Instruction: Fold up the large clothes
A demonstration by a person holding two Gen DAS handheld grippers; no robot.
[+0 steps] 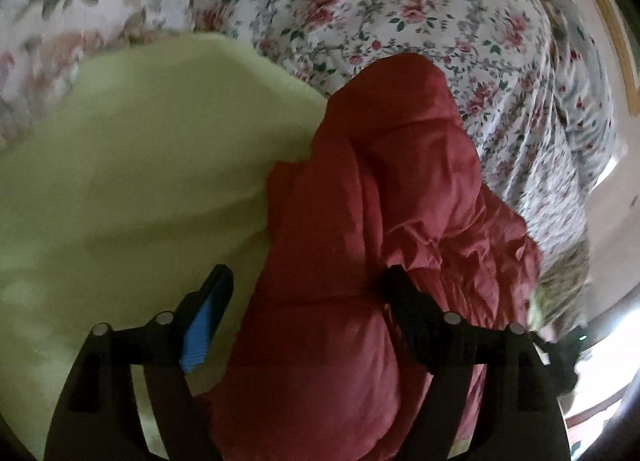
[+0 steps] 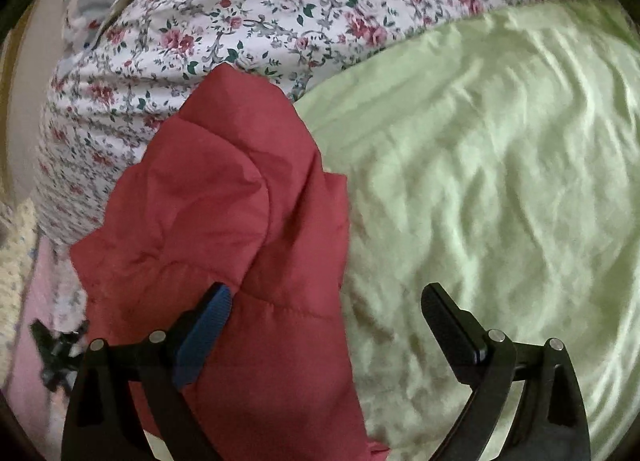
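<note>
A red padded jacket [image 1: 380,221] lies bunched on a pale green sheet [image 1: 140,181]. In the left wrist view my left gripper [image 1: 306,285] is open, its fingers straddling the jacket's near part, with red fabric between them. In the right wrist view the same jacket [image 2: 224,201] lies to the left on the green sheet [image 2: 500,181]. My right gripper [image 2: 326,301] is open, its left finger [image 2: 208,325] over the jacket's edge and its right finger [image 2: 448,321] over the sheet. Whether either gripper touches the fabric I cannot tell.
A white bedcover with red flowers [image 1: 400,21] lies beyond the jacket and also shows in the right wrist view [image 2: 240,21]. A wooden frame edge [image 1: 612,33] is at the far right. The other gripper's dark shape [image 2: 56,353] shows at lower left.
</note>
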